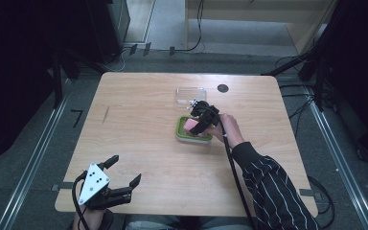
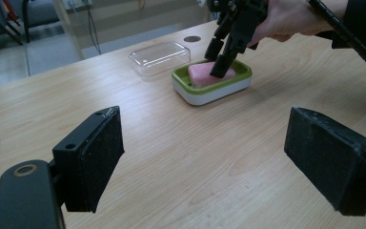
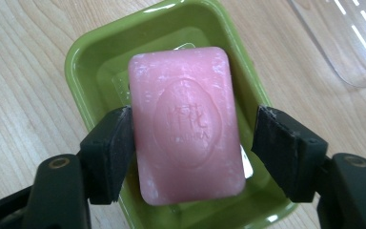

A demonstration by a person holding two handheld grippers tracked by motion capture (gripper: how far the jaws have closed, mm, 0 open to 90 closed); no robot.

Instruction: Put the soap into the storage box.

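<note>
Nearest the high camera, at lower left of frame, I log my left gripper (image 1: 124,170): held just above the near table edge, grey three-cornered plate up, jaws spread wide with nothing between them; its own view shows both pads well apart over bare wood. Surface: light wooden table (image 1: 139,120), rounded corners, a small dark round disc (image 1: 223,88) near its far edge. Room: grey floor, cables along it, dark stands at both sides. Right hand (image 1: 223,128), striped sleeve (image 1: 273,187) entering from lower right of frame, reaches to mid-table and tips my right gripper (image 3: 193,143) steeply down into the green soap dish (image 3: 83,67). Jaws there are parted around the pink soap bar (image 3: 186,126): one pad touches its left side, the other stands just off its right side. Bar lies flat in the dish, long axis running top to bottom in the right gripper view, stamped face up. Clear plastic lid (image 2: 159,57) lies on the table just beyond the dish.
</note>
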